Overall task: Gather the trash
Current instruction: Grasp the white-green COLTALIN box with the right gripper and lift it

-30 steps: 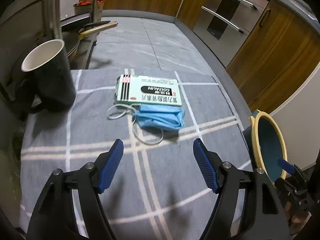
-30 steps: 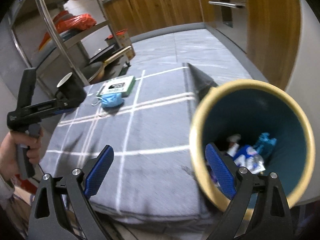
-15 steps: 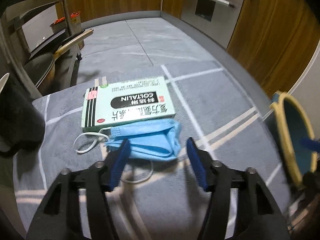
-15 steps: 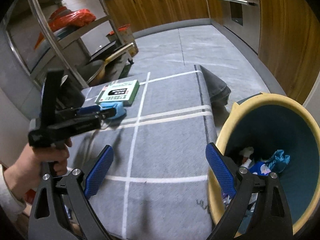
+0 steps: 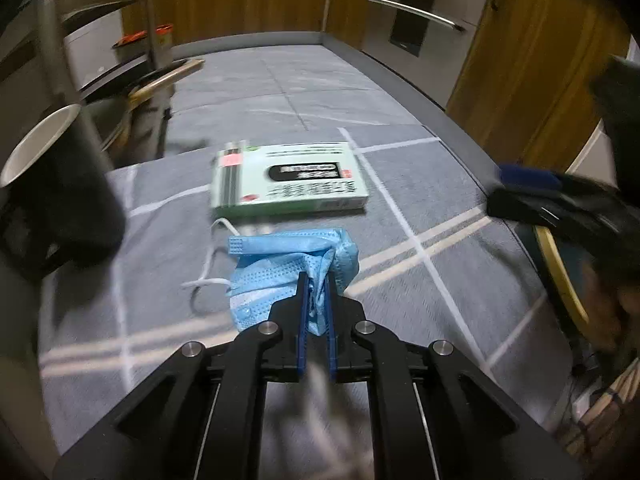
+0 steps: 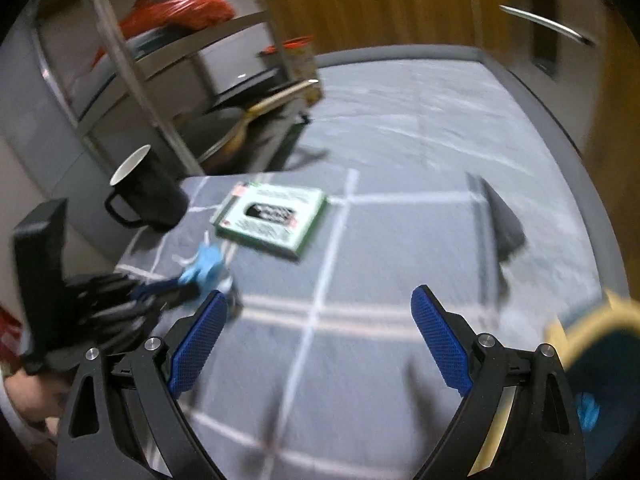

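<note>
My left gripper (image 5: 315, 280) is shut on a crumpled blue face mask (image 5: 280, 264), pinching its near right edge; its white ear loops trail to the left on the grey checked cloth (image 5: 420, 288). The mask also shows in the right wrist view (image 6: 206, 266), held by the left gripper (image 6: 180, 286). A green and white medicine box (image 5: 288, 178) lies just beyond the mask, seen too in the right wrist view (image 6: 272, 216). My right gripper (image 6: 320, 340) is open and empty above the cloth. The yellow-rimmed blue bin (image 6: 600, 360) sits at the right.
A black mug (image 5: 60, 188) with a white inside stands at the left, also in the right wrist view (image 6: 148, 190). A metal rack (image 6: 140, 72) with pans and red bags stands behind it. Wooden cabinets (image 5: 532, 60) line the far side.
My left gripper has moved forward to the mask and closed on it. The right gripper has swung left, away from the bin and over the cloth.
</note>
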{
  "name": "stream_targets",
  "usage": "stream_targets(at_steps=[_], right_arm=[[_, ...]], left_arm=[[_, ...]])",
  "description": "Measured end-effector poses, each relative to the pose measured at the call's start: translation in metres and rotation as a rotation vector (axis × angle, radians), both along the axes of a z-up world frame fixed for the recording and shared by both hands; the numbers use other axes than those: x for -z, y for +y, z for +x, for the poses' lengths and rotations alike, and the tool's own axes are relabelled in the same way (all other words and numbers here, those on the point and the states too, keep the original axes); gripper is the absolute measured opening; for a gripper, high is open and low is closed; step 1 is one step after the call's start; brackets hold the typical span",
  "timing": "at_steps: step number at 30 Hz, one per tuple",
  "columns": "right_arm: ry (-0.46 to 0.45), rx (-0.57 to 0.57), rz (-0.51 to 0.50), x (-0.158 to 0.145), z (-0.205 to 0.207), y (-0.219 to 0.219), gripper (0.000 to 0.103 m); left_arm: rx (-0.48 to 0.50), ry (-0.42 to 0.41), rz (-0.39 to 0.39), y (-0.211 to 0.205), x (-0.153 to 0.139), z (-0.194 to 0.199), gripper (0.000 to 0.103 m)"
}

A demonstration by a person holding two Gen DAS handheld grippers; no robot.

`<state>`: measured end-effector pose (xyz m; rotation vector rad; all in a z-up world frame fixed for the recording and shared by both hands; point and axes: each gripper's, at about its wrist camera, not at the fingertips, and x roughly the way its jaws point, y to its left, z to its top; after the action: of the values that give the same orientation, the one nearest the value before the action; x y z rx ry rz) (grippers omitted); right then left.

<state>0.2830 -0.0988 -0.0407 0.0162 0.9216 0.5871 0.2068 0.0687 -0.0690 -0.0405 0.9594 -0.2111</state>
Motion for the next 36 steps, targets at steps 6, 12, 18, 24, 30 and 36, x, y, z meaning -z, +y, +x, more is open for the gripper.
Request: stream_targets(at_steps=[6,12,18,24,30,36], right_arm=[[-0.003,-0.138,-0.024,0.003,0.055,0.052,0.095],[0.033,-0.217,-0.043,0.014,0.111,0.099,0.095],[0.081,-0.334,-0.168,0.041,0.128,0.131,0.095],[0.085,-0.465,-0.231,0.047,0.101,0.119,0.094],[0.072,-0.525,-0.29,0.05,0.075,0.122,0.092],[0.029,-0.536,-0.393,0.06,0.045,0.132,0.072]], left_arm=[[-0.084,0.045,-0.045,0.03,-0.026,-0.021,0.006],[-0.158,0.072,-0.126,0.052,-0.045,-0.03,0.006],[-0.175,0.099,-0.167,0.052,-0.033,-0.022,0.006],[-0.201,0.124,-0.2,0.058,-0.025,-0.017,0.006],[-0.24,0.116,-0.216,0.065,-0.028,-0.018,0.006],[-0.253,0.124,-0.226,0.065,-0.028,-0.019,0.007]])
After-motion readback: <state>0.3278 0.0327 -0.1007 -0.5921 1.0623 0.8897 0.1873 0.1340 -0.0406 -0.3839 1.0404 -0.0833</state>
